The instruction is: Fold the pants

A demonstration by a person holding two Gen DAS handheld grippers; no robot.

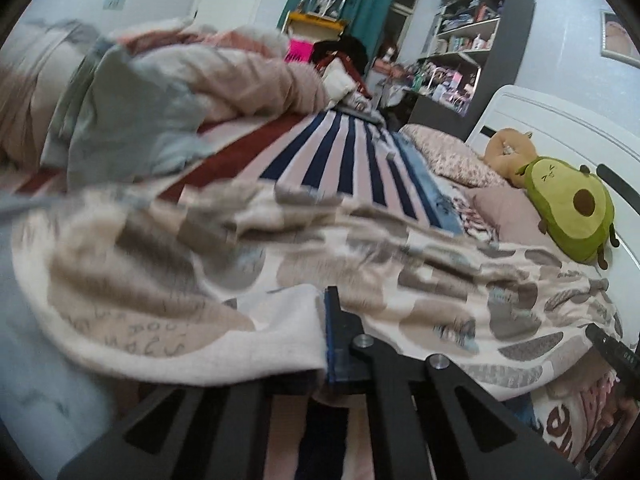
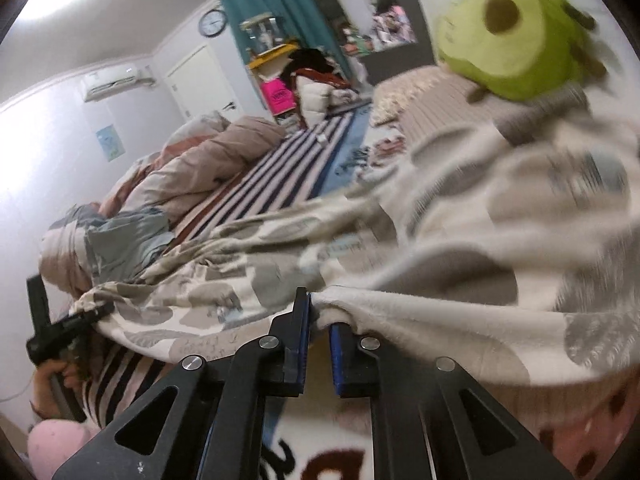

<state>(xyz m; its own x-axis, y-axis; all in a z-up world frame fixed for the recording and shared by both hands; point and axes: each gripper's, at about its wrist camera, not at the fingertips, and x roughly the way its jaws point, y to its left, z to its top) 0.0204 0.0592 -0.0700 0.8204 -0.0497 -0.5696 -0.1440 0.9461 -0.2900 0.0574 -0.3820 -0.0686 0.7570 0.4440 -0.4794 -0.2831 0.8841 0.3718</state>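
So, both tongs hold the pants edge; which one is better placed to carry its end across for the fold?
Probably the left tongs: beyond them the striped bedcover lies open. The right tongs face the avocado plush and pillows, close behind the pants.

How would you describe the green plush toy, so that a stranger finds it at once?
Look at the white headboard of the bed. Against it, above the pink pillows, lies the avocado plush. Only it is bright green, with a brown round pit on its belly; the plush beside it is tan.

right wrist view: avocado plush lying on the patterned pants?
No: the green avocado plush rests on the pink pillow behind the cream grey-patterned fleece pants.
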